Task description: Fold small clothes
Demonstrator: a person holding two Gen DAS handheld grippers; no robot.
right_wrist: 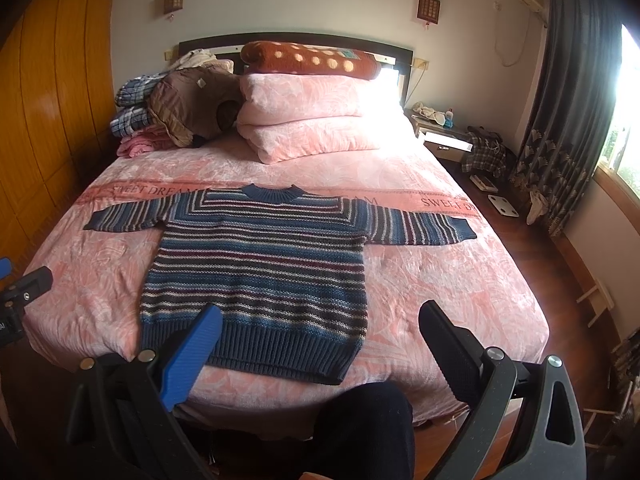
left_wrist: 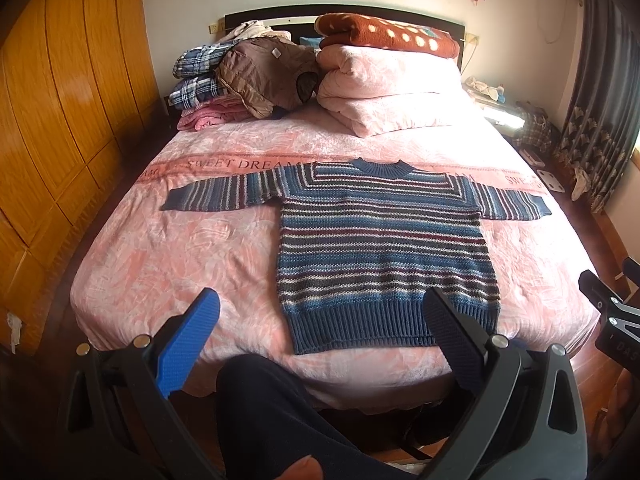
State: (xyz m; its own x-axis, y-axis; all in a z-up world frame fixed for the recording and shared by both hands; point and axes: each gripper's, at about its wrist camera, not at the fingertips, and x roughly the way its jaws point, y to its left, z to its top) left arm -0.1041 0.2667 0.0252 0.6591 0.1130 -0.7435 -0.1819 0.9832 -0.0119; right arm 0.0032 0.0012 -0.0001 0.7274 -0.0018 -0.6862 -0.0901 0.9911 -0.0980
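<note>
Sweater (left_wrist: pixel 384 240), striped blue, grey and white, lies flat and face up on the bed (left_wrist: pixel 168 248), its ribbed hem near the foot edge, its collar toward the headboard, both sleeves stretched out sideways. Left gripper (left_wrist: pixel 320 312) and right gripper (right_wrist: pixel 320 320) hover above the foot edge, each with fingers spread wide, gripping nothing. Folded bedding (left_wrist: pixel 384 84) is piled at the head end.

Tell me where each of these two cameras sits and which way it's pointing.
Left wrist: on the open left gripper at the bed's foot, facing the headboard; a dark-trousered leg shows, and the right gripper at right.
Right wrist: on the open right gripper, same direction, set further right.
Shared: the striped sweater lying flat, sleeves spread, on the pink bed.
</note>
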